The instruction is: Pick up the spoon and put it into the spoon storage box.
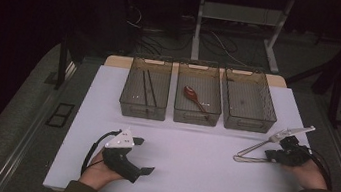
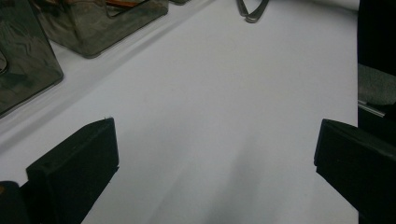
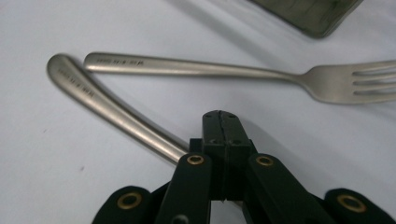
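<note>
Two metal utensils lie in a V on the white table [image 1: 188,169] at the right: a fork [image 3: 210,69] [image 1: 258,145] and a second utensil [image 3: 102,107] [image 1: 250,160] whose head is hidden. My right gripper [image 3: 221,116] [image 1: 269,154] is shut, jaws pressed together, directly over the second utensil's handle, which passes beneath them. My left gripper [image 1: 144,156] [image 2: 215,154] rests low at the front left, jaws wide open with bare table between them. The utensils' handle ends [image 2: 252,11] appear far ahead of it.
Three dark mesh bins stand in a row at the back. The left bin [image 1: 142,108] holds dark chopsticks [image 1: 148,88], the middle bin [image 1: 196,116] a red spoon [image 1: 193,96], and the right bin [image 1: 248,123] looks bare. The table's right edge is close to my right hand.
</note>
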Tool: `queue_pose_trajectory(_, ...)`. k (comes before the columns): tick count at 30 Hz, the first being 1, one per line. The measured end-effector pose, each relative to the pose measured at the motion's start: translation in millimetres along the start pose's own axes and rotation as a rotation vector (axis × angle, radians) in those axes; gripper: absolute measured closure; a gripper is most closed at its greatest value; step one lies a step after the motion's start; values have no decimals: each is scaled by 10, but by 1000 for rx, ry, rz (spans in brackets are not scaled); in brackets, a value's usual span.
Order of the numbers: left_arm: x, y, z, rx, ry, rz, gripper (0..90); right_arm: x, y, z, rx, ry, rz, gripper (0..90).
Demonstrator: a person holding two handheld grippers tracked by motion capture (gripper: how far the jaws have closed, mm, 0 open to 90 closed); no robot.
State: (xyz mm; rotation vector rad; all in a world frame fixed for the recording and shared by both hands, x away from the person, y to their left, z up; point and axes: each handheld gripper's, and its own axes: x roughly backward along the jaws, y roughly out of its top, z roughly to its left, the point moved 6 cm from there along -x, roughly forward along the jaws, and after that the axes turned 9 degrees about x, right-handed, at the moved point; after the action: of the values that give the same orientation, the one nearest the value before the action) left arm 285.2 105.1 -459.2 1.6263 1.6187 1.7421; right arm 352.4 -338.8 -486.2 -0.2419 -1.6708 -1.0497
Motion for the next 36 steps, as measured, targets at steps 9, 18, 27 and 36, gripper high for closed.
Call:
queue_pose_trajectory(9,1,0,-1,0,1,-1,0,100,-135,159,40,40,26,900)
queue_pose_trajectory(18,5,-2,4,-4,2,2,0,223,-298,322,78,73,43,900)
queue_pose_trajectory(27,4,-1,6,-3,3,2,0,311,-289,341,101,103,-13,838)
queue_pose_trajectory(36,0,-5,8,-3,3,4,0,269,-207,511,206,146,-14,712)
